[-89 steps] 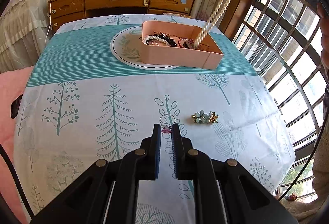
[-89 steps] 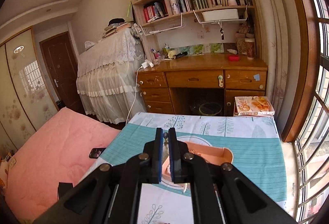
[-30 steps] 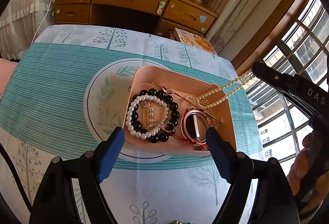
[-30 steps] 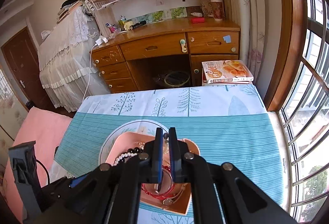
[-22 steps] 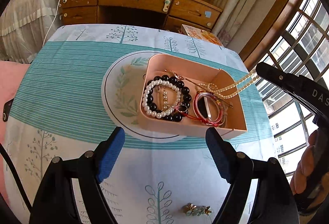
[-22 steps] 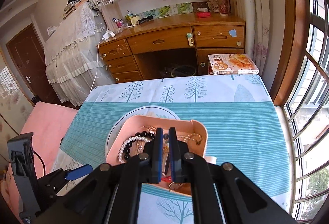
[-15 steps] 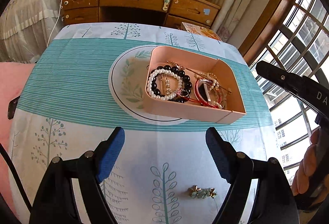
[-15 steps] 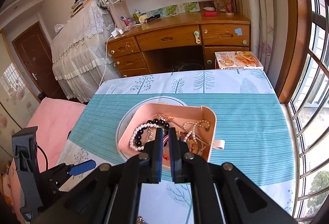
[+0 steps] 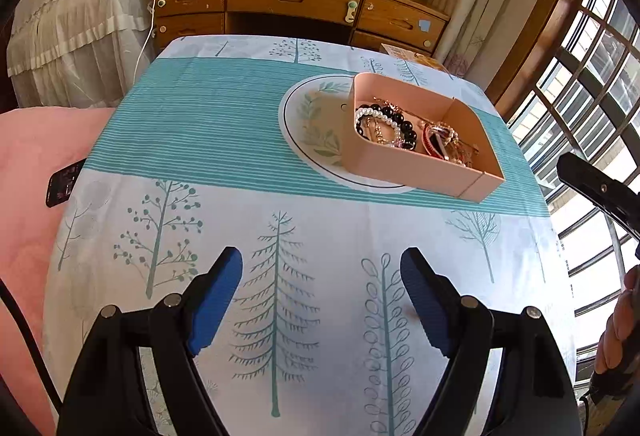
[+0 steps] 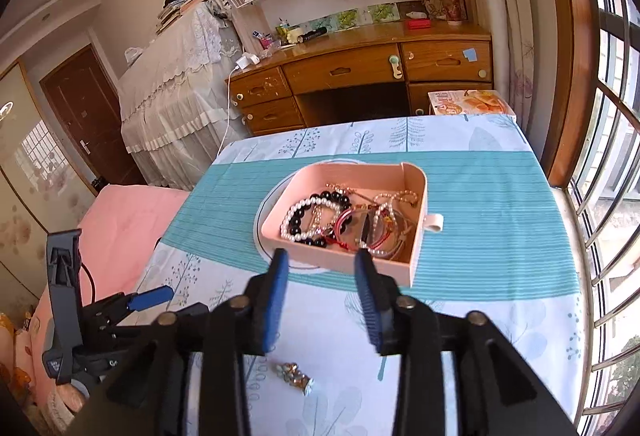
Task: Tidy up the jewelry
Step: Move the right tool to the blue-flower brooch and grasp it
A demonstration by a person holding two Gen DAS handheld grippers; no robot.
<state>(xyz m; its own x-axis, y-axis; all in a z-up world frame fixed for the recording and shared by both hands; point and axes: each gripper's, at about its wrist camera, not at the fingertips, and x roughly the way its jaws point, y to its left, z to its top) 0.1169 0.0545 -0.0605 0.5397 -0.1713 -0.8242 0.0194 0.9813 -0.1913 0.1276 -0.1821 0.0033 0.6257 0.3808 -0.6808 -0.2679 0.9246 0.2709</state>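
Note:
A pink open box (image 9: pixel 404 160) (image 10: pixel 352 172) sits on a round white plate (image 9: pixel 308 124). In it lie a pearl bracelet with black beads (image 9: pixel 384 120) (image 10: pixel 304 216), a red bangle (image 10: pixel 352 224) and a pearl necklace (image 10: pixel 394 202). A small flower brooch (image 10: pixel 294 376) lies on the cloth just under my right gripper. My left gripper (image 9: pixel 322 256) is open wide over bare tablecloth, well short of the box. My right gripper (image 10: pixel 321 256) has its jaws opening, with nothing between them, in front of the box's near wall.
A dark phone (image 9: pixel 64 182) lies at the table's left edge beside a pink bed (image 9: pixel 24 164). A wooden desk (image 9: pixel 300 4) stands behind the table, a magazine (image 10: pixel 472 102) beside it. Window bars (image 10: pixel 600 156) run along the right. A hand (image 9: pixel 620 320) holds the right gripper.
The pearl necklace left the right gripper and now lies in the box. The right jaws went from shut to apart. Both grippers drew back from the box.

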